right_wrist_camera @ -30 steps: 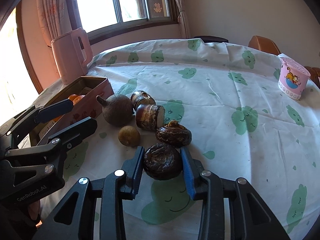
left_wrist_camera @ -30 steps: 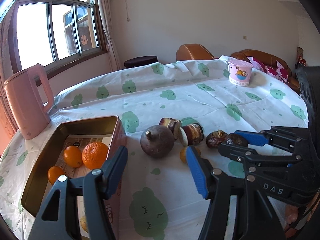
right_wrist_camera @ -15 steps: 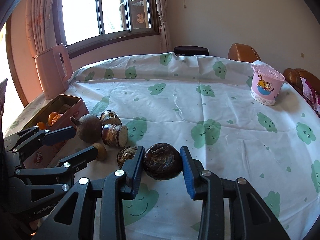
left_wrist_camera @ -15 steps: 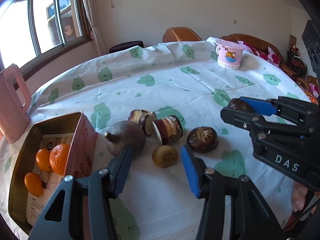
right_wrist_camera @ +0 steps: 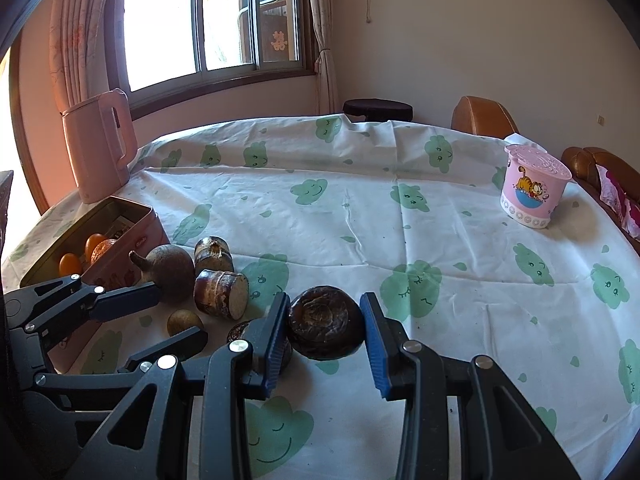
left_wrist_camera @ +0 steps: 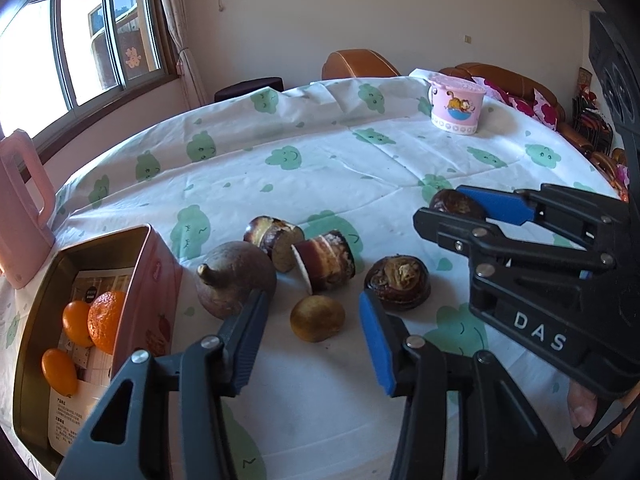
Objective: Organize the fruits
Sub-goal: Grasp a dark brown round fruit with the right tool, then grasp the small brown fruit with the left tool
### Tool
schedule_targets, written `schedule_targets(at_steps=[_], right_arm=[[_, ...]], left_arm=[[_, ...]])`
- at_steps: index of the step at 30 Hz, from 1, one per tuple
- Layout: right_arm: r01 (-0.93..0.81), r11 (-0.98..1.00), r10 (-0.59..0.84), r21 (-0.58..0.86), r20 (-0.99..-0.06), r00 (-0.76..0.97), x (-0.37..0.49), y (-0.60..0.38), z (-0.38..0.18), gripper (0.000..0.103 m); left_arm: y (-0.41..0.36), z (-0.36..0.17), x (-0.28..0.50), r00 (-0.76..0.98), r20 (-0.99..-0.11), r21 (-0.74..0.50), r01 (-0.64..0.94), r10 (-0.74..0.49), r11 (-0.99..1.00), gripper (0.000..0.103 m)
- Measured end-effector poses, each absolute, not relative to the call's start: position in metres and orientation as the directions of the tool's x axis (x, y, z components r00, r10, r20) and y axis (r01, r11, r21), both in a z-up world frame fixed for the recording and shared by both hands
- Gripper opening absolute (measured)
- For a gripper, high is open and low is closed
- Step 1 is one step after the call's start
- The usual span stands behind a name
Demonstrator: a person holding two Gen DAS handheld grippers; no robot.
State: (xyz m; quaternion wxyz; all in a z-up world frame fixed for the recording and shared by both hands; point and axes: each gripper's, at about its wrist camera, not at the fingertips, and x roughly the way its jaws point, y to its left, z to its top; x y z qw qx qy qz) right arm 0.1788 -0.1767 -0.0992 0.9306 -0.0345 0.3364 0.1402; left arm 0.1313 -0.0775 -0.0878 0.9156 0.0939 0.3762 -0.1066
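Note:
My left gripper (left_wrist_camera: pixel 312 307) stands open low over the table, its blue pads on either side of a small yellow-brown fruit (left_wrist_camera: pixel 317 318) without touching it. In the right wrist view the left gripper (right_wrist_camera: pixel 182 314) frames that same small fruit (right_wrist_camera: pixel 184 322). My right gripper (right_wrist_camera: pixel 324 308) is shut on a dark wrinkled round fruit (right_wrist_camera: pixel 326 328) and holds it just above the cloth. A second wrinkled fruit (left_wrist_camera: pixel 398 282) lies on the table. The pink tin (left_wrist_camera: pixel 140 236) at the left holds an orange (left_wrist_camera: pixel 106 320) and small kumquats.
A large brown stemmed fruit (left_wrist_camera: pixel 236 276) and two cut brown cylinders (left_wrist_camera: pixel 326 260) lie beside the tin. A pink kettle (right_wrist_camera: pixel 100 144) stands at the far left edge, and a pink lidded cup (right_wrist_camera: pixel 532 188) at the far right. Chairs and a sofa ring the table.
My left gripper swung right from over the tin to the small yellow-brown fruit and its jaws narrowed. My right gripper lifted the dark wrinkled fruit off the cloth.

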Motion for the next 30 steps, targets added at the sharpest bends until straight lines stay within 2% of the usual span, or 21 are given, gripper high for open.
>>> schedule_targets(at_steps=[6, 7, 8, 9, 30], right_arm=[[-0.290, 0.956, 0.243, 0.036, -0.649, 0.721, 0.181, -0.176, -0.101, 0.038], [-0.289, 0.956, 0.247, 0.045, -0.652, 0.717, 0.182, -0.177, -0.102, 0.038], [-0.289, 0.956, 0.252, 0.052, -0.653, 0.714, 0.183, -0.178, -0.102, 0.038], [-0.289, 0.956, 0.254, 0.056, -0.653, 0.713, 0.183, -0.179, -0.102, 0.038], [-0.318, 0.945, 0.292, 0.073, -0.622, 0.727, 0.176, -0.179, -0.098, 0.038]], left_arm=[[-0.078, -0.093, 0.138, 0.649, -0.740, 0.022, 0.287, -0.178, 0.958, 0.048], [-0.076, -0.093, 0.139, 0.647, -0.741, 0.011, 0.281, -0.181, 0.960, 0.044], [-0.074, -0.093, 0.140, 0.642, -0.743, -0.002, 0.278, -0.188, 0.961, 0.033], [-0.072, -0.094, 0.141, 0.639, -0.744, -0.015, 0.277, -0.196, 0.961, 0.031], [-0.061, -0.083, 0.132, 0.699, -0.688, -0.034, 0.240, -0.197, 0.970, 0.031]])
